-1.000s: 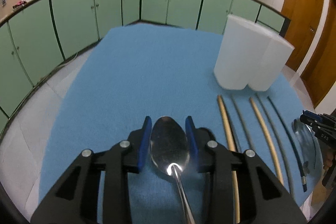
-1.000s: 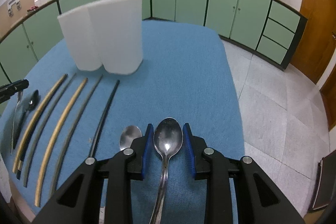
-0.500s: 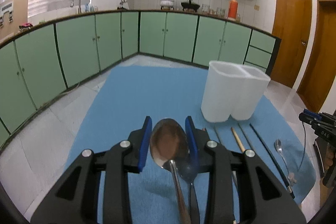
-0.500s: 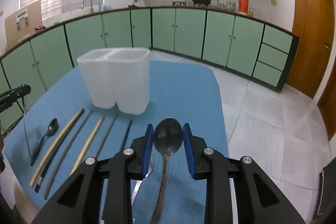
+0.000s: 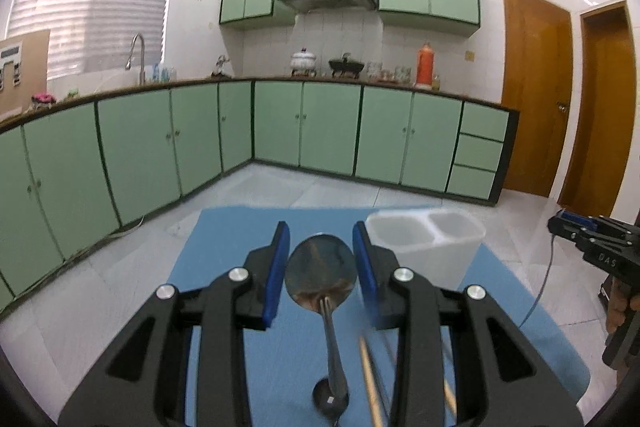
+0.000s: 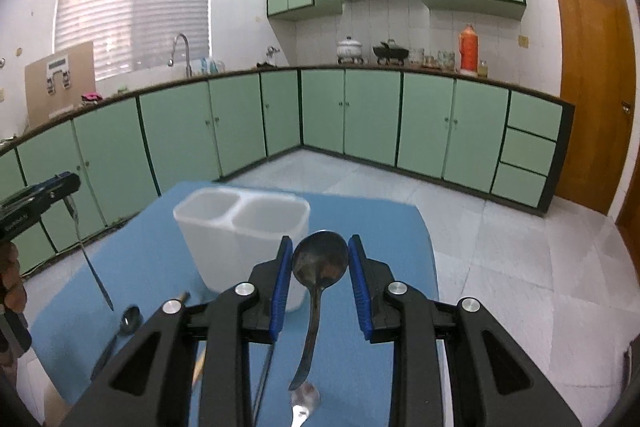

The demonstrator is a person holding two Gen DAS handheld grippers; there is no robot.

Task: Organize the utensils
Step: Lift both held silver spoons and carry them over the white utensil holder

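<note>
My left gripper [image 5: 321, 265] is shut on a metal spoon [image 5: 321, 267], held by its bowl with the handle hanging down above the blue mat [image 5: 224, 247]. My right gripper [image 6: 320, 261] is shut on another metal spoon [image 6: 319, 261], also lifted with its handle hanging. A white two-compartment holder [image 6: 240, 227] stands on the mat, ahead and left in the right wrist view, and ahead right in the left wrist view [image 5: 424, 247]. Each gripper shows at the other view's edge: the right one [image 5: 592, 247] and the left one [image 6: 36, 203].
On the mat lie a small spoon [image 6: 130, 319], another spoon [image 6: 305, 401] below my right gripper, a dark spoon [image 5: 330, 393] and several chopsticks [image 5: 370, 383]. Green kitchen cabinets [image 5: 320, 127] line the far wall, wooden doors [image 5: 536, 87] at right.
Both grippers have risen high above the mat with their spoons and tilted up, so the kitchen fills the views. The holder now sits lower and is seen from above.
</note>
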